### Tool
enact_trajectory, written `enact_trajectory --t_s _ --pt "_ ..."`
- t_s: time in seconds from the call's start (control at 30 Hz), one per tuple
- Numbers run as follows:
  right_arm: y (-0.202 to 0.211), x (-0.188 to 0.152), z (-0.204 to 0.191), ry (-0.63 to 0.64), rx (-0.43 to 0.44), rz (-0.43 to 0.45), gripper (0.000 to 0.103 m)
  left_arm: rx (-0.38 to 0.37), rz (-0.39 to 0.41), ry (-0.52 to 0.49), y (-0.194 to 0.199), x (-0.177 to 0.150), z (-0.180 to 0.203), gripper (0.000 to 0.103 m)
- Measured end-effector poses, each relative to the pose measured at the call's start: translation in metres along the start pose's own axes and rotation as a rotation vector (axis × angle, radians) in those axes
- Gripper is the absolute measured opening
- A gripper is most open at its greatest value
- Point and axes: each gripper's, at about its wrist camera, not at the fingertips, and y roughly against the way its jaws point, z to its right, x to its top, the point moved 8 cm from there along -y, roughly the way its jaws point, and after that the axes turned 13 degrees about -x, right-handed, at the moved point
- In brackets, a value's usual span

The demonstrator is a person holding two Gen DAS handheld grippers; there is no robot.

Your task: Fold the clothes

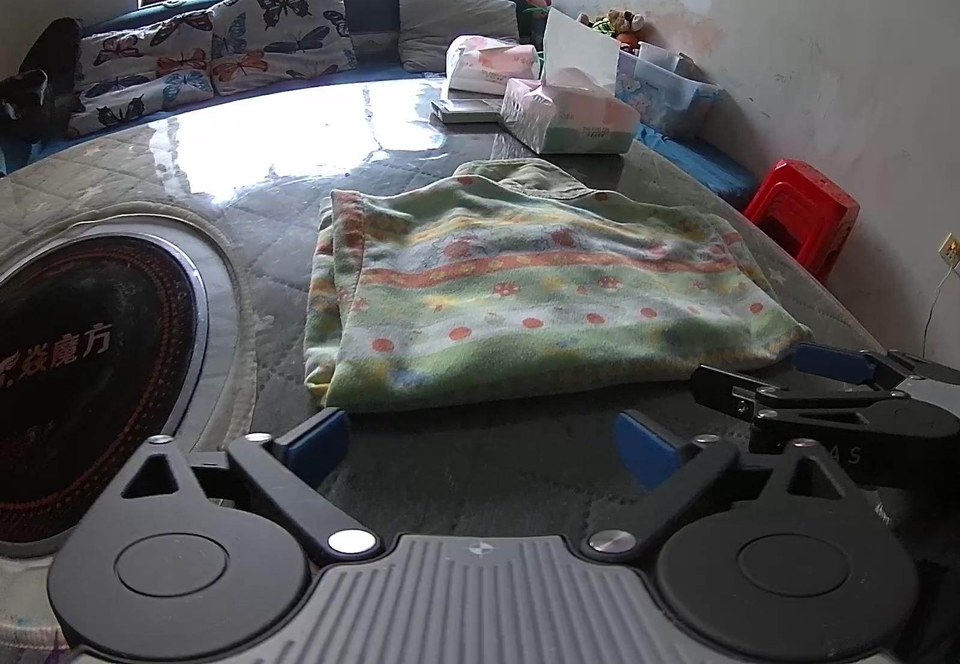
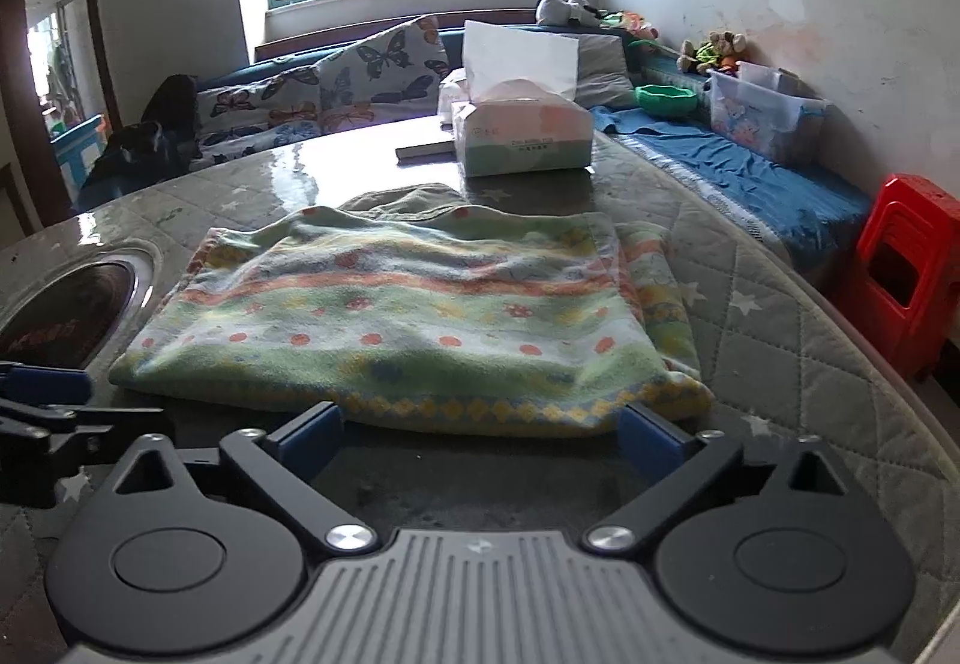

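Observation:
A green patterned cloth (image 1: 528,292) with orange stripes and dots lies folded flat on the quilted round table (image 1: 288,220); it also shows in the right wrist view (image 2: 408,316). My left gripper (image 1: 480,445) is open and empty, just short of the cloth's near edge. My right gripper (image 2: 480,436) is open and empty, its blue fingertips (image 2: 645,439) at the cloth's near hem. The right gripper shows in the left wrist view (image 1: 840,394) by the cloth's right corner. The left gripper shows at the left edge of the right wrist view (image 2: 42,394).
A black induction hob (image 1: 78,364) is set into the table at the left. A tissue box (image 1: 570,114) and a tissue pack (image 1: 489,63) stand behind the cloth. Butterfly cushions (image 1: 198,45) line the bench. A red stool (image 1: 804,214) stands at the right.

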Motion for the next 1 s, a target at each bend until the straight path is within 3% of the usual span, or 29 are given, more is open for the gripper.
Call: enact_trajectory --t_s 0.43,1.0 --pt "0.011 -0.013 -0.002 0.026 -0.077 -0.028 0.103 -0.016 0.013 -0.035 0.013 -0.011 0.011 0.103" --pt "0.023 -0.025 -0.007 0.007 -0.065 -0.034 0.103 -0.023 0.014 -0.024 0.023 -0.023 0.015 0.103"
